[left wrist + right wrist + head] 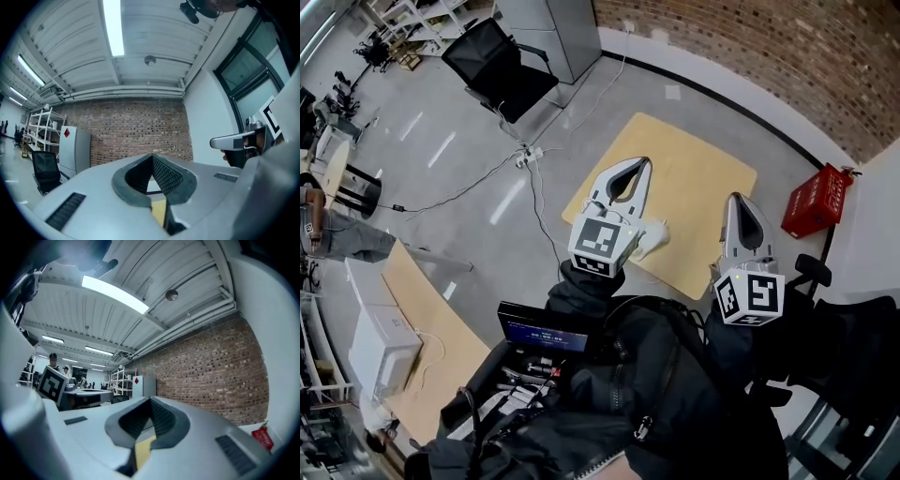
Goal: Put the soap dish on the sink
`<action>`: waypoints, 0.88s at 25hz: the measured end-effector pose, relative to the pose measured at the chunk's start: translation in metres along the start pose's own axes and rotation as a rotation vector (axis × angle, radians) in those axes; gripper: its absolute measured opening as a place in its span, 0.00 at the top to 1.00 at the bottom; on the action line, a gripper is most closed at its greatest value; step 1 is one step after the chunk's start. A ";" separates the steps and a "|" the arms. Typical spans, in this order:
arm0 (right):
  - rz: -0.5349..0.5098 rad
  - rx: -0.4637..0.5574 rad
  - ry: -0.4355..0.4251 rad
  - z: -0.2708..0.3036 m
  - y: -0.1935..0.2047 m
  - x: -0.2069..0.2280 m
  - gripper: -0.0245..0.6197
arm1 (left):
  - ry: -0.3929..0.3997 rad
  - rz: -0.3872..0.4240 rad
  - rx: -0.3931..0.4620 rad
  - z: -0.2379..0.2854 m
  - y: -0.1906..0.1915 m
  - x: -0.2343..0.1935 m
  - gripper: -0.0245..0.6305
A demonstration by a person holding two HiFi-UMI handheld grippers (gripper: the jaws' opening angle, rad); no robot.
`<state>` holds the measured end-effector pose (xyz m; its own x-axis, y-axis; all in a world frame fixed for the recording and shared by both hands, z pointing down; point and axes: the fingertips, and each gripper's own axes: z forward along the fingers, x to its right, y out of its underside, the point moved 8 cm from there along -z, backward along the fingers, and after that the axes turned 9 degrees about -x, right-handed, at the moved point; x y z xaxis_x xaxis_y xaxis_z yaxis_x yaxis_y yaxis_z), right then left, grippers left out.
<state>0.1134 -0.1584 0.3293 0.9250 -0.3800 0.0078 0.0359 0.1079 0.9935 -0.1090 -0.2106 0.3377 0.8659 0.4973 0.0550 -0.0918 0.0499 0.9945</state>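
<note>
No soap dish and no sink can be made out in any view. My left gripper (639, 161) is held up over a light wooden tabletop (694, 178); its jaws meet at the tips with nothing between them. My right gripper (739, 197) is beside it on the right, also shut and empty. In the left gripper view the left gripper (152, 155) points level at a brick wall, with the other gripper's body (236, 140) at the right. The right gripper (151, 399) faces the same wall in its own view. A small white thing (654, 236) peeks out beside the left marker cube.
Below stand a black office chair (497, 61), a red box (817, 199) by the wall, cables and a power strip (528, 157) on the floor. A wooden desk (422, 309) and an open black case (542, 330) are near my body. A person (337, 234) is at far left.
</note>
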 end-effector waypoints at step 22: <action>-0.015 0.008 0.019 0.005 0.001 0.007 0.96 | -0.004 -0.038 -0.008 0.007 0.001 -0.009 0.96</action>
<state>0.1178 -0.1652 0.3304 0.9312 -0.3643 -0.0090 0.0467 0.0947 0.9944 -0.1130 -0.2210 0.3393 0.8706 0.4917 0.0173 -0.0624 0.0755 0.9952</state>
